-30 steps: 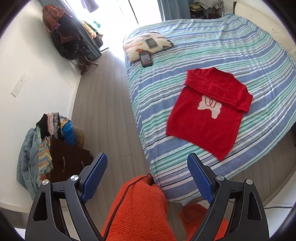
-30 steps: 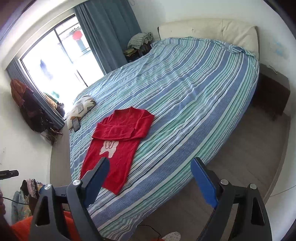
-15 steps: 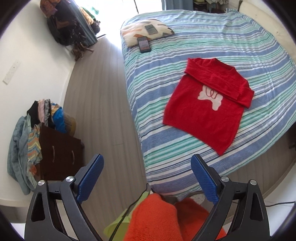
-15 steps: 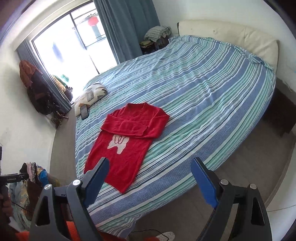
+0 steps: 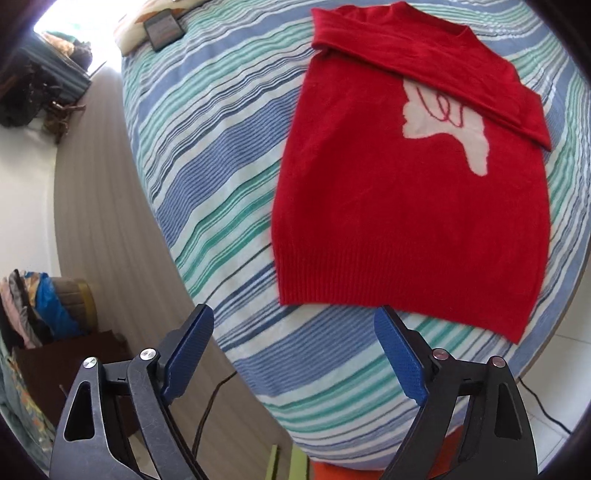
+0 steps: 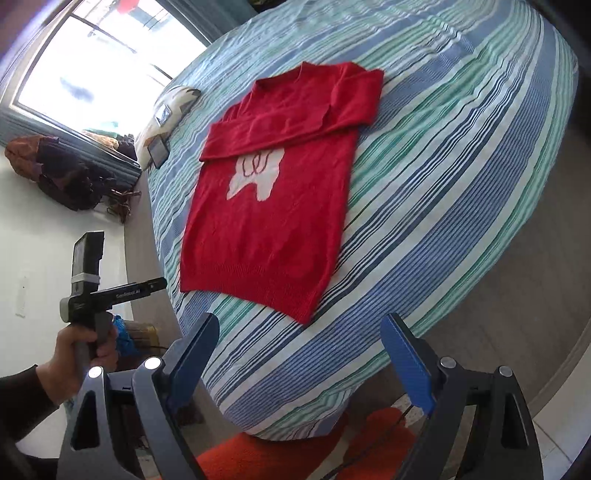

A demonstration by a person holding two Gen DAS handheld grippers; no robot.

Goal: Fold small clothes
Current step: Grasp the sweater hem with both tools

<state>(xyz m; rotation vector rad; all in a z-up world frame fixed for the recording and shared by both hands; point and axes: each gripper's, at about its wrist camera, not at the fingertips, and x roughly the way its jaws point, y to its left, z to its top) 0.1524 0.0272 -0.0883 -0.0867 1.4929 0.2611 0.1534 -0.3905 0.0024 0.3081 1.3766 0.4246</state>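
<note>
A red knit sweater (image 5: 406, 221) lies flat on the striped bed (image 5: 221, 147), its sleeves folded across the chest above a white tooth motif (image 5: 443, 122). My left gripper (image 5: 293, 314) points down just short of the sweater's ribbed hem at its left corner; its jaws are closing a little with nothing between them. In the right wrist view the same sweater (image 6: 269, 221) lies ahead. My right gripper (image 6: 301, 319) hangs open and empty before the hem's right corner, above the bed (image 6: 443, 166).
A phone (image 5: 164, 27) and a patterned pillow (image 6: 173, 107) lie at the bed's far left corner. A hand (image 6: 81, 347) holds the left tool's handle. Clothes are heaped on a dark cabinet (image 5: 37, 306) by the wall. Orange fleece (image 6: 258, 458) shows below the bed edge.
Both grippers have dropped toward the bed's near edge, so the sweater fills much more of each view. The orange fleece has slid almost out of the left view.
</note>
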